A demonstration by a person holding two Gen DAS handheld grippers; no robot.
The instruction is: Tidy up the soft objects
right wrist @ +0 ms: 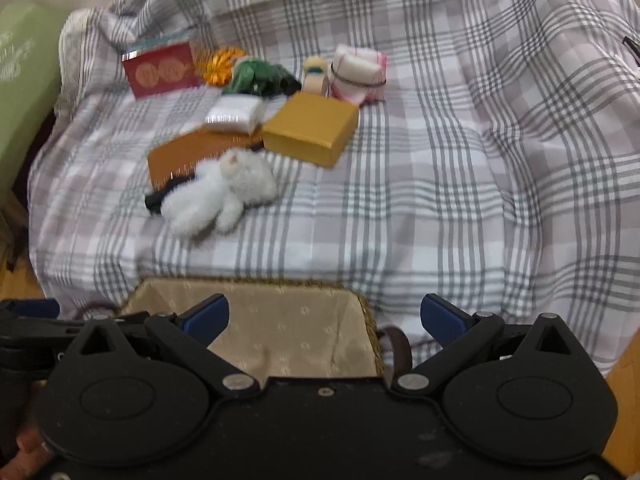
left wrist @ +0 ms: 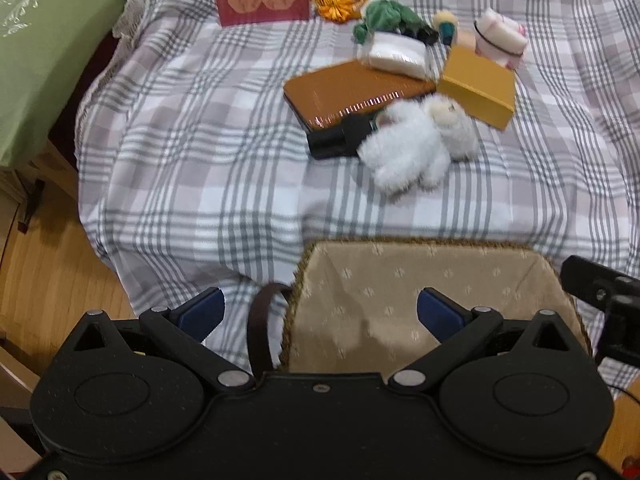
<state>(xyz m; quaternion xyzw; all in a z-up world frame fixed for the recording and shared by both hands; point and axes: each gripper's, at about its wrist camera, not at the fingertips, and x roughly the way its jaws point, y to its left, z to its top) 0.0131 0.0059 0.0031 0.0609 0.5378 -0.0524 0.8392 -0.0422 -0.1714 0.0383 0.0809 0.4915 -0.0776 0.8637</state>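
— How are the grippers held?
— The left gripper (left wrist: pixel 320 314) and right gripper (right wrist: pixel 324 318) are spread apart, empty, above the fabric-lined woven basket (right wrist: pixel 280 322).
— And the fluffy white plush toy (right wrist: pixel 224 196)?
— It is laid on the plaid-covered bed (right wrist: pixel 440 200) — touching the flat brown box (left wrist: pixel 352 90).

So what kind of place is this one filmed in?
Most likely a home, perhaps a living room or bedroom: a sofa or bed under a plaid cover, a green pillow beside it, wood floor, and toys such as a white plush lying near a lined basket.
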